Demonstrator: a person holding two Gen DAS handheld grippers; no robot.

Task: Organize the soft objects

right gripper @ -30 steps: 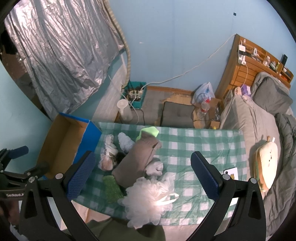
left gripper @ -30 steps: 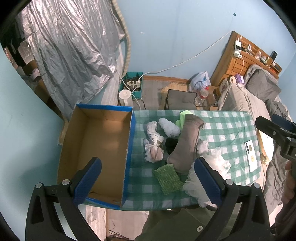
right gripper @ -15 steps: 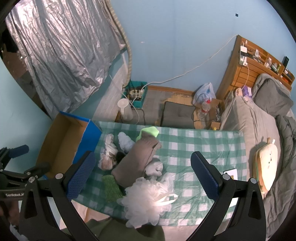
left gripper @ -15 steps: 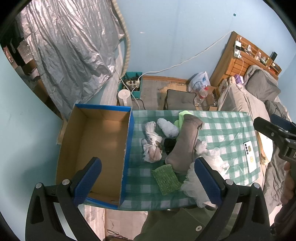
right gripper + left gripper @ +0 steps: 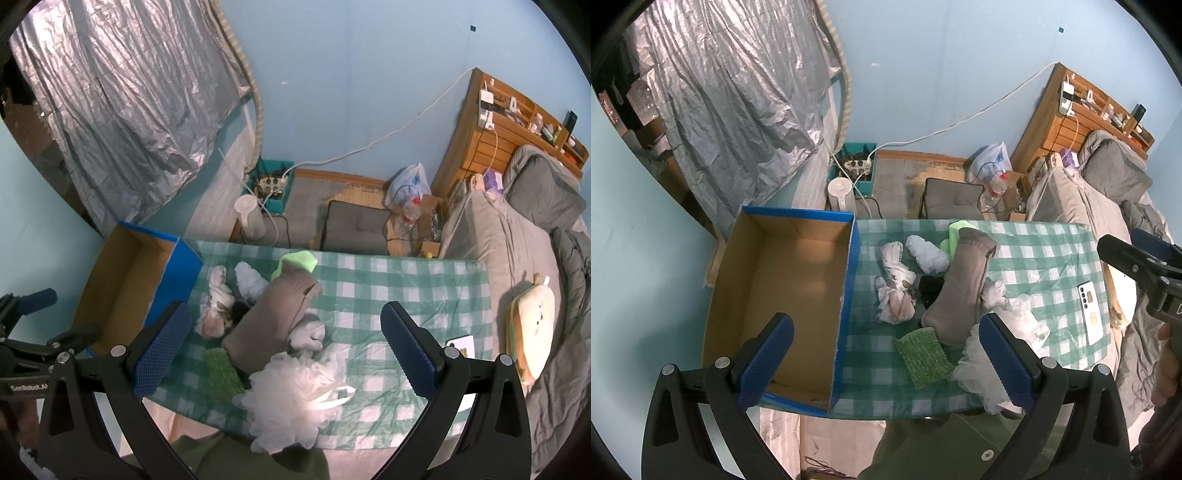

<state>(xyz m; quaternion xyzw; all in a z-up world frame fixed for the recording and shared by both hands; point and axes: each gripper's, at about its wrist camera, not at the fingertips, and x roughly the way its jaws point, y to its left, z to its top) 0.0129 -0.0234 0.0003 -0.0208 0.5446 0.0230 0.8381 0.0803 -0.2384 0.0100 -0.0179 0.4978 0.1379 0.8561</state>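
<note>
A pile of soft things lies on the green checked table (image 5: 1045,258): a grey-brown sock (image 5: 960,284) (image 5: 277,317), a white mesh bath pouf (image 5: 295,391) (image 5: 979,369), a green scrub pad (image 5: 921,354) (image 5: 221,373), knotted white cloth (image 5: 895,291) (image 5: 216,306), a white fluffy sock (image 5: 927,253), a lime sponge (image 5: 297,262). An open, empty cardboard box (image 5: 783,295) (image 5: 125,273) with blue rim stands at the table's left. My left gripper (image 5: 886,365) and right gripper (image 5: 284,350) are open, empty, high above the table.
A phone (image 5: 1091,317) lies at the table's right edge. A bed (image 5: 517,240) with a toast-shaped cushion (image 5: 532,332) is to the right. On the floor beyond are a grey cushion (image 5: 354,229), a power strip bin (image 5: 271,184) and a white jug (image 5: 251,216).
Both grippers have drifted slightly; the view has shifted a little. Nothing on the table has moved and both grippers stay open.
</note>
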